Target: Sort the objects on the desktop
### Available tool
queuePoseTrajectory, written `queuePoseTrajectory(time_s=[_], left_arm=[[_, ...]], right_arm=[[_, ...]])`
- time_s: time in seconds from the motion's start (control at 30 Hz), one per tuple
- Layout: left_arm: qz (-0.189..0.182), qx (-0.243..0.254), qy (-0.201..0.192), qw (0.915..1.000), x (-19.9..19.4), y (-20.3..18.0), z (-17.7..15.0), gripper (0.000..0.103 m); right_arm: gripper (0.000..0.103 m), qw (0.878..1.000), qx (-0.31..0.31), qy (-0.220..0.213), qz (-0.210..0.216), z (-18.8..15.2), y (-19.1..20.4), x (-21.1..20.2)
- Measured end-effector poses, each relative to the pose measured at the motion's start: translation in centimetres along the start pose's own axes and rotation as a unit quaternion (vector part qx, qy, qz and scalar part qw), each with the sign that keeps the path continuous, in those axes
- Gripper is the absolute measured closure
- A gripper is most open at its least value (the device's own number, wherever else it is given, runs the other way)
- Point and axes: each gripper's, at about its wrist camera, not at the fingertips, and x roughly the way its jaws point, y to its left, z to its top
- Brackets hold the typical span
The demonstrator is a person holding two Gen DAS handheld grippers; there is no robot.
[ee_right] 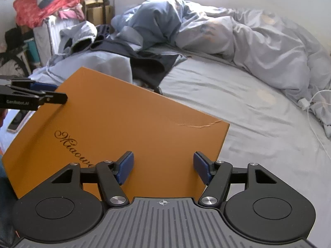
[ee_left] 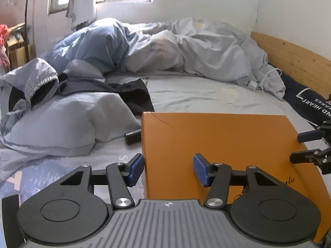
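A flat orange box [ee_left: 227,144] with script lettering lies on the bed; it also shows in the right wrist view [ee_right: 124,128]. My left gripper [ee_left: 168,170] is open and empty, its jaws astride the box's near left edge. My right gripper [ee_right: 163,168] is open and empty over the box's near right part. The right gripper's fingers [ee_left: 306,144] show at the right edge of the left wrist view. The left gripper's fingers [ee_right: 41,97] show at the left of the right wrist view. A small black cylinder [ee_left: 132,136] lies on the sheet left of the box.
A pillow [ee_left: 68,122] and dark clothes [ee_left: 134,97] lie left of the box. A rumpled duvet [ee_left: 186,47] fills the far bed. A white charger and cable [ee_left: 260,84] lie at right by the wooden bed frame [ee_left: 293,57]. A phone [ee_right: 17,122] lies at left.
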Motion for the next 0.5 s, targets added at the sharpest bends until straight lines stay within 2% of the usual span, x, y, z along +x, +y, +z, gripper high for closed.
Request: queuePoseTrajectory(time_s=[0.1, 0.17, 0.2, 0.23, 0.5], left_arm=[[-0.002, 0.000, -0.011, 0.9999, -0.2, 0.1, 0.0, 0.046], [0.000, 0.002, -0.019, 0.9998, -0.4, 0.1, -0.1, 0.050], [-0.003, 0.003, -0.025, 0.9997, -0.5, 0.1, -0.1, 0.052], [-0.006, 0.004, -0.029, 0.9995, -0.6, 0.0, -0.2, 0.059], [-0.028, 0.014, -0.026, 0.9992, -0.2, -0.3, 0.0, 0.060]], right_arm=[[0.036, 1.000, 0.000, 0.001, 0.001, 0.1, -0.1, 0.3], [0.036, 1.000, 0.001, 0.002, 0.002, 0.2, -0.2, 0.5], [0.036, 1.000, 0.001, 0.002, 0.003, 0.3, -0.2, 0.6], [0.036, 1.000, 0.001, 0.003, 0.003, 0.3, -0.2, 0.6], [0.035, 1.000, 0.002, 0.006, 0.007, 0.7, -0.5, 1.4]])
